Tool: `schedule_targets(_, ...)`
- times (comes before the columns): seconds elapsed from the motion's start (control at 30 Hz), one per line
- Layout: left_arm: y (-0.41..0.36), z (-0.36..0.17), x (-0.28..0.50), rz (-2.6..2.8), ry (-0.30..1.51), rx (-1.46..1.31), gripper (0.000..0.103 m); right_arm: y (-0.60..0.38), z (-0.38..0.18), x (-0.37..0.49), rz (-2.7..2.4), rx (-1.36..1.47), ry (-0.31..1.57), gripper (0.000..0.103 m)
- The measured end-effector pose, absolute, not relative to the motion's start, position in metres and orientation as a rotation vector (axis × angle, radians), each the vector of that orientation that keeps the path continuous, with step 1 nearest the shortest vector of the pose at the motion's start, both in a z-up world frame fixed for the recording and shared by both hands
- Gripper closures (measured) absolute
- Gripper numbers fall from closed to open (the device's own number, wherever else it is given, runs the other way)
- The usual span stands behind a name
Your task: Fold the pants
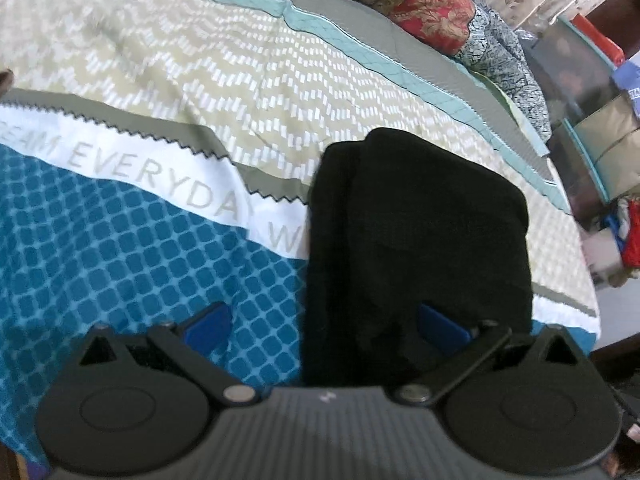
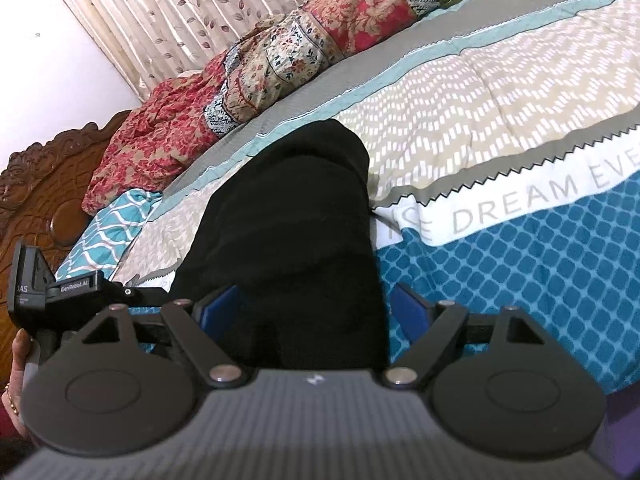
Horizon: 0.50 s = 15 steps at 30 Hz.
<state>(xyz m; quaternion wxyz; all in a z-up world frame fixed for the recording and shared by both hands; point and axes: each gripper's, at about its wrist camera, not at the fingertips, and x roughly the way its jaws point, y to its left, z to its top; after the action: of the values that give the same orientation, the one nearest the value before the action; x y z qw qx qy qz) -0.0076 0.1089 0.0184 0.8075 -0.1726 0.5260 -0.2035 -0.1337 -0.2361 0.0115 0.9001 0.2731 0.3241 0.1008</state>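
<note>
Home bedroom. Bed with a patterned blue, beige and white quilted bedspread point(image 2: 500, 128), carved brown wooden headboard point(image 2: 44, 184). Leaf-print beige curtain point(image 2: 168, 12) behind.

Patterned bedspread point(image 1: 168, 92) under the hand-held gripper, red floral cloths point(image 2: 160, 136) heaped beyond it, leaf-print curtain point(image 2: 160, 12) behind, carved wooden headboard point(image 2: 36, 184) far left

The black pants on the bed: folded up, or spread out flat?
Folded. The pants lie as a compact, thick rectangle with layered edges, no legs spread, on the bedcover.

A bed under a patterned bedspread point(image 2: 500, 92), carved wooden headboard point(image 2: 36, 184), leaf-print curtain point(image 2: 160, 12) behind.
</note>
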Motion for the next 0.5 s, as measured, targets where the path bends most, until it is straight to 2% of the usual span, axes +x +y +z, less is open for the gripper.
schedule_targets(0.13, 0.095, 0.007, 0.004, -0.507, 1.174, -0.414, 0.0, -0.238, 0.013, -0.123, 0.249, 0.573, 0.671, 0.018)
schedule_targets(0.33, 0.07, 0.0, 0.01, -0.493, 1.163, -0.34, 0.0, -0.24, 0.011, -0.106, 0.261, 0.554, 0.686, 0.018)
schedule_targets(0.5, 0.059, 0.002, 0.011, -0.532, 1.142, -0.317, 0.002, -0.252, -0.015, -0.088, 0.293, 0.702, 0.767, 0.018)
